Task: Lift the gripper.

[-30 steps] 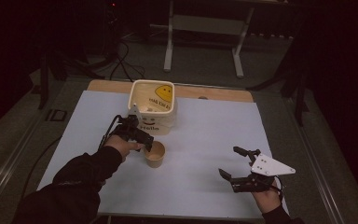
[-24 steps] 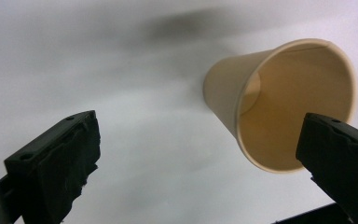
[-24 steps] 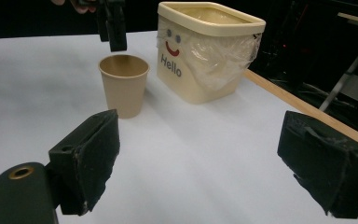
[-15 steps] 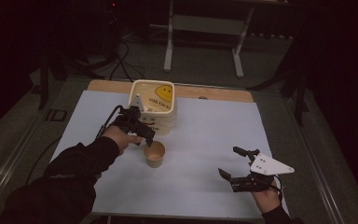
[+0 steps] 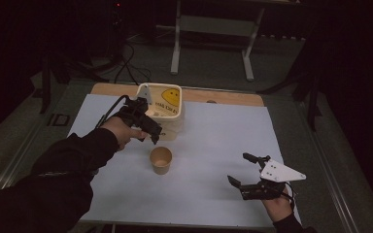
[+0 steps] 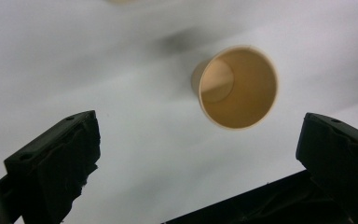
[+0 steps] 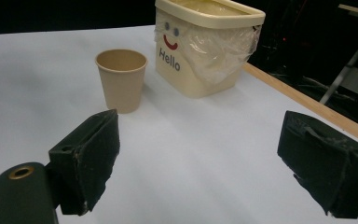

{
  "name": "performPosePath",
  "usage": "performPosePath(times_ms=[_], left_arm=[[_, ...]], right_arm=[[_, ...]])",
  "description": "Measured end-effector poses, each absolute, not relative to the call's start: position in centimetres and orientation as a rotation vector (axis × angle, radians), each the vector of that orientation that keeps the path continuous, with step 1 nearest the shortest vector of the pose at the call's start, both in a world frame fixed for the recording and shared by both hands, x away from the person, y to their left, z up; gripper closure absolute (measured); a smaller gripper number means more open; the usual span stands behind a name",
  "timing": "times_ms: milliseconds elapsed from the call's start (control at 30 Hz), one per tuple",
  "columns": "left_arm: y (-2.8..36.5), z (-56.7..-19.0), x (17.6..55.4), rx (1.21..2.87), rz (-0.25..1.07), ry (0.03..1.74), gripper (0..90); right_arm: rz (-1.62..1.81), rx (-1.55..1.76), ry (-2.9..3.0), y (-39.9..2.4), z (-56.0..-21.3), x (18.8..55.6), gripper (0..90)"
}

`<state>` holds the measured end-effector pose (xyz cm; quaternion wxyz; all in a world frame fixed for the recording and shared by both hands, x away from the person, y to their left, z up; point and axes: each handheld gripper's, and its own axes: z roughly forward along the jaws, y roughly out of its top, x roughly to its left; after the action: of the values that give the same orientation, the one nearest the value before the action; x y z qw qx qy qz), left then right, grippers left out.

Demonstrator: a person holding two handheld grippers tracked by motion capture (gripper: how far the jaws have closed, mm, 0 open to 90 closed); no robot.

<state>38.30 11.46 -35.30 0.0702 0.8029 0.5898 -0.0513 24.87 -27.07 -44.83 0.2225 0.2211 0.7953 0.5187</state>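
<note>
Standing upright mid-table, the cup (image 5: 161, 160) is empty; left gripper (image 5: 148, 127) hangs at its 11 o'clock, jaws apart, holding nothing; right gripper (image 5: 245, 171) rests at its 4 o'clock, jaws wide.

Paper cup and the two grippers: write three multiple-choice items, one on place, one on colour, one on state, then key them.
1. Where does the paper cup stand?
A. inside the bin
B. on the white table cover, in front of the bin
C. between the right gripper's jaws

2. What colour is the smiling mouth on the bin?
A. red
B. green
C. blue

3. How are the left gripper jaws?
A. shut on the cup
B. shut on nothing
C. open, nothing between them

Answers: 1 B, the high view shows it upright on the table cover. 2 A, the right gripper view shows red above "Hello". 3 C, the left gripper view shows the jaws wide apart above the cup.
</note>
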Motion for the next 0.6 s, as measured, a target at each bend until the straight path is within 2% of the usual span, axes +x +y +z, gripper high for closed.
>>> performPosePath(times_ms=[333,600], left_arm=[[11.8,-32.1,38.4,2.446,-0.119,1.691,0.7],[11.6,-31.3,38.0,2.561,-0.134,1.519,0.7]], right_arm=[[1.429,0.607,2.201,-27.2,-44.9,24.8,12.7],[1.429,0.599,2.203,-27.2,-44.8,24.7,12.8]])
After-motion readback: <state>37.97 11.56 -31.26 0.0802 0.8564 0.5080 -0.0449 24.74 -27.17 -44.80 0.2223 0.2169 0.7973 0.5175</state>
